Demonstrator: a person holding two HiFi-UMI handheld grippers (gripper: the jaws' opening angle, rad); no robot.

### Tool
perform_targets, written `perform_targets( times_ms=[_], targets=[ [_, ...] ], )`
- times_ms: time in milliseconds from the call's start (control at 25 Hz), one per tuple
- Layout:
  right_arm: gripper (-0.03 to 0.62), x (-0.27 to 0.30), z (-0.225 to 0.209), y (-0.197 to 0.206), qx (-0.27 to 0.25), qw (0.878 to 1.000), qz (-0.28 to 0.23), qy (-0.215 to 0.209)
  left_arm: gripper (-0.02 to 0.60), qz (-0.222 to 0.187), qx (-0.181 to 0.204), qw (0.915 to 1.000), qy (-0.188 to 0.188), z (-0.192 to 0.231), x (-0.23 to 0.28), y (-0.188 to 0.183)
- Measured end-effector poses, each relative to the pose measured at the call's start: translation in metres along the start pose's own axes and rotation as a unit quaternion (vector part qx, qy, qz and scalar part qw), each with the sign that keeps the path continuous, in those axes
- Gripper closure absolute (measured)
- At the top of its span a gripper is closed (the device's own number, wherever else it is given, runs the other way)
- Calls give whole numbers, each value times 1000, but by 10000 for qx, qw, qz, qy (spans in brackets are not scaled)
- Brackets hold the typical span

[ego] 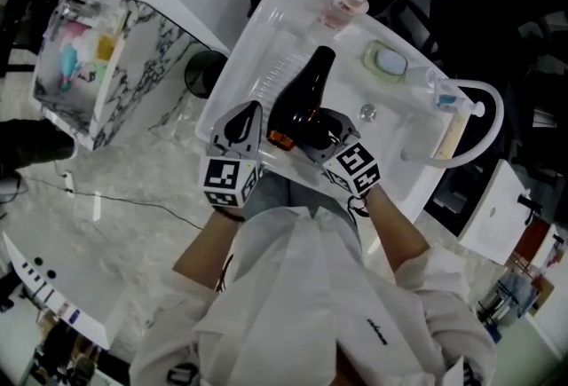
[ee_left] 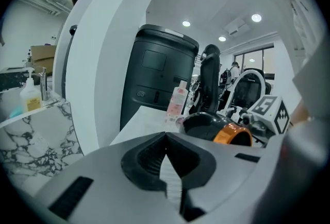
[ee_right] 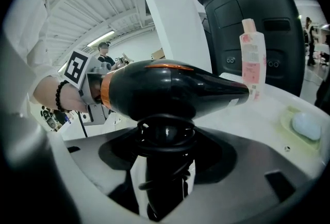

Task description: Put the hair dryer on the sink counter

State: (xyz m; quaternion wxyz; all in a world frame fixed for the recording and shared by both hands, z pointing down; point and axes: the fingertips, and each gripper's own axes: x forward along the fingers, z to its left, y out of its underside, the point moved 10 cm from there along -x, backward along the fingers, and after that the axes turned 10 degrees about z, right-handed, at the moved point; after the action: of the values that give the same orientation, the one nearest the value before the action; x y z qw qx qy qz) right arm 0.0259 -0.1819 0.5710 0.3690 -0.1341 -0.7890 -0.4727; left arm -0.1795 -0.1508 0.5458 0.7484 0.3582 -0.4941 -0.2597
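The black hair dryer [ego: 306, 96] with an orange ring has its handle between the jaws of my right gripper [ego: 327, 134], which is shut on it. Its nozzle points toward the back of the white sink counter [ego: 266, 38]. In the right gripper view the hair dryer [ee_right: 170, 91] lies across the jaws of the right gripper [ee_right: 166, 138], with a coiled cord around the handle. Whether it touches the counter I cannot tell. My left gripper [ego: 252, 112] hovers just left of the dryer, jaws together with nothing in them. In the left gripper view, the left gripper [ee_left: 166, 136] has the dryer [ee_left: 216, 127] on its right.
A pink bottle [ego: 342, 7] stands at the counter's back edge. A soap dish [ego: 388, 62] and the curved white faucet [ego: 484, 109] sit on the right. A round black bin [ego: 206, 72] is below the counter's left side. A clear box [ego: 75, 47] rests on a marble shelf far left.
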Motion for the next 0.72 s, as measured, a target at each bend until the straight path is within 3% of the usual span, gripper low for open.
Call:
perform_targets(
  times_ms=[720],
  targets=[
    [286,54,-24,22,-281,9975,614,-221,558,145,-180,9995,-212,15,38,25]
  ],
)
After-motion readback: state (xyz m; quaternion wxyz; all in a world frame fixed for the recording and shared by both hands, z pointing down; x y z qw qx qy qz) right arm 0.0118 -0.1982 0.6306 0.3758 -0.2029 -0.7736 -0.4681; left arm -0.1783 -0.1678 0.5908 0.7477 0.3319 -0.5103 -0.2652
